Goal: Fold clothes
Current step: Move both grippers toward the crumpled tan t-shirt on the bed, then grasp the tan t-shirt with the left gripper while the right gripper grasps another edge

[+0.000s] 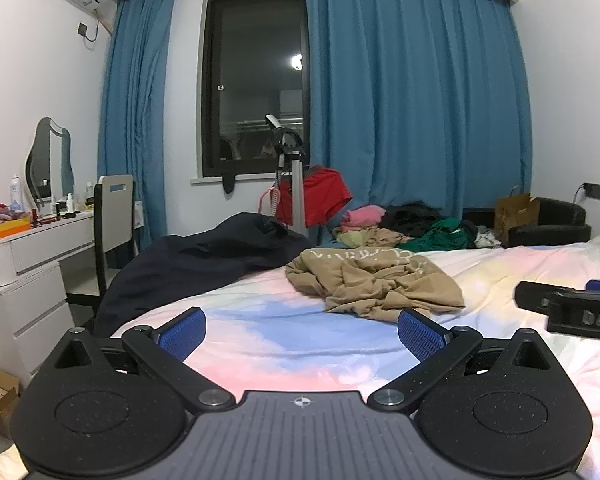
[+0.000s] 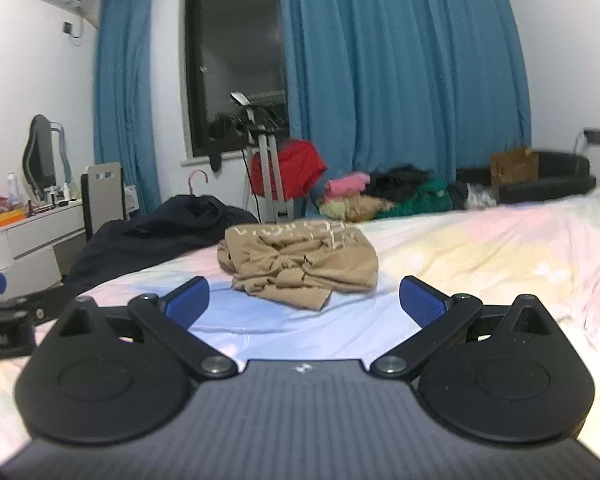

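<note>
Ahead of both grippers, on the bed (image 1: 260, 332): one tan garment (image 1: 374, 284), crumpled, pale lettering along its far side. To its left, a dark garment (image 1: 204, 264) draped over the bed's far left corner; beyond the bed, a heap of mixed clothes (image 1: 404, 226).

Left gripper (image 1: 302, 330): jaws spread wide, nothing held. The tan garment lies forward and slightly right of it, apart from both fingers. I hold it low and roughly level, pointing across the bed toward the window.

Right gripper (image 2: 304, 300): also wide open and empty. The garment sits nearly dead ahead, its near hem just beyond the fingertips, not touching. Same pose, low and level; the left gripper shows at this view's left edge, so the two sit side by side.

Handling estimate: thin knit, light, limp, bunches easily; nothing fragile. It should drag flat rather than lift stiffly. I would pinch the near hem at its two outer corners, one per gripper, and pull apart to spread it first.
</note>
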Tool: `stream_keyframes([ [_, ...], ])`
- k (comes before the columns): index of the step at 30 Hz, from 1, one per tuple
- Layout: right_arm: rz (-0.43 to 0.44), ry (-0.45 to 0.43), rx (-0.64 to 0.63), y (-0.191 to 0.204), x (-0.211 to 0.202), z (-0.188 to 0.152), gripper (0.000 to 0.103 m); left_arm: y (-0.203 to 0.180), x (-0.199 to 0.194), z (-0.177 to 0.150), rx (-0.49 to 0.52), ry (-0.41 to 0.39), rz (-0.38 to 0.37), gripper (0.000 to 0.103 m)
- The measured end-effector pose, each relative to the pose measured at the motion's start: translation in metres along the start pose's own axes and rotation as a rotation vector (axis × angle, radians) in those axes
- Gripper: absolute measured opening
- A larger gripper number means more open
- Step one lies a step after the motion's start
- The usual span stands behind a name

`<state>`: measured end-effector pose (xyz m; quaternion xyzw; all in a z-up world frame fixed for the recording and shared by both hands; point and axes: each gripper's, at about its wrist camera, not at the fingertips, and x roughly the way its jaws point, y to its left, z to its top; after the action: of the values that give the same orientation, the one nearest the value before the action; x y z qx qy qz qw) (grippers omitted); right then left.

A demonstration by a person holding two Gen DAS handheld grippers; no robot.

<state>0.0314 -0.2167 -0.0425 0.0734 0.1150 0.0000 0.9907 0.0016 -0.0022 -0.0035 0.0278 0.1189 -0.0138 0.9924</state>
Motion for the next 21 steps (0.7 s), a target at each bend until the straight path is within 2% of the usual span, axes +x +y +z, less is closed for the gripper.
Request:
stream_keyframes([
  [4,0.002,-0.027,0.043,0.011,0.008,0.024,0.103,0.004,0.001,0.002,-0.018,0.005,-0.013,0.103],
  [8,-0.011,-0.099,0.035,0.020,0.014,0.060,0.103,0.012,0.003,0.002,-0.038,0.009,-0.020,0.103],
  [11,-0.045,-0.174,0.028,0.013,0.011,0.081,0.103,0.013,0.012,0.001,-0.029,0.029,-0.015,0.103],
  [13,-0.055,-0.187,0.066,-0.001,0.009,0.083,0.103,0.009,0.025,0.002,-0.010,0.051,-0.023,0.103],
  [17,-0.011,-0.086,0.147,-0.032,0.019,0.065,0.103,-0.007,0.072,0.011,0.033,0.122,-0.110,0.103],
  [19,-0.009,-0.027,0.160,-0.042,0.028,0.053,0.103,-0.019,0.107,0.016,0.045,0.171,-0.173,0.102],
  [21,-0.017,-0.013,0.183,-0.046,0.031,0.044,0.103,-0.036,0.146,0.020,0.063,0.211,-0.216,0.099],
])
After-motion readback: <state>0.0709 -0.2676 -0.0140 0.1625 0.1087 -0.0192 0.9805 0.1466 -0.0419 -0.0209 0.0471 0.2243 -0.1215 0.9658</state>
